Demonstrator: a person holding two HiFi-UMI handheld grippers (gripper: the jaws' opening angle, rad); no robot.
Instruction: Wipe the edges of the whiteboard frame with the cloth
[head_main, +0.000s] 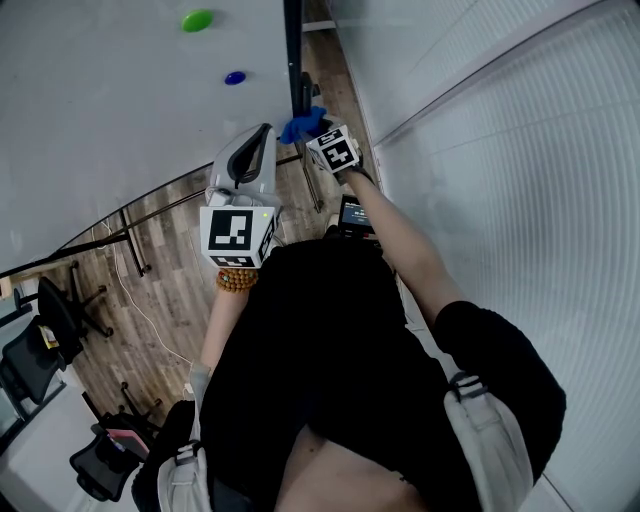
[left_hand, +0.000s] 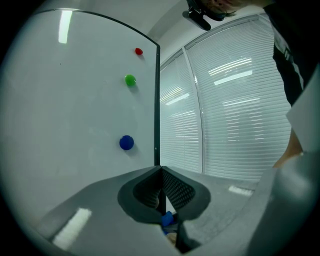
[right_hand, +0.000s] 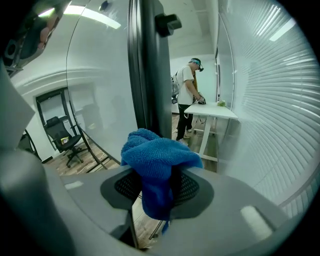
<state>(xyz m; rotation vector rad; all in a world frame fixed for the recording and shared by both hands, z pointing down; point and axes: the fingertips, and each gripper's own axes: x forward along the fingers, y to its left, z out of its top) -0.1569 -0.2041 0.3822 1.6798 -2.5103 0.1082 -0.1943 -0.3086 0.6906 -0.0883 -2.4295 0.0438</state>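
The whiteboard (head_main: 110, 110) fills the upper left of the head view, and its dark frame edge (head_main: 293, 50) runs down its right side. My right gripper (head_main: 318, 135) is shut on a bunched blue cloth (head_main: 299, 128) that sits against the lower part of that edge. In the right gripper view the cloth (right_hand: 155, 155) bulges out of the right gripper (right_hand: 159, 187), with the frame (right_hand: 150, 65) directly behind it. My left gripper (head_main: 265, 132) is held just left of the cloth. Its jaws (left_hand: 161, 180) are shut with nothing between them and point along the frame edge (left_hand: 157, 100).
Red (left_hand: 138, 51), green (left_hand: 130, 79) and blue (left_hand: 126, 142) magnets stick to the board. Window blinds (head_main: 520, 150) stand close on the right. Office chairs (head_main: 50, 330) and the board's stand legs (head_main: 130, 240) are on the wood floor. A person (right_hand: 190, 95) works at a white table (right_hand: 210, 111) farther off.
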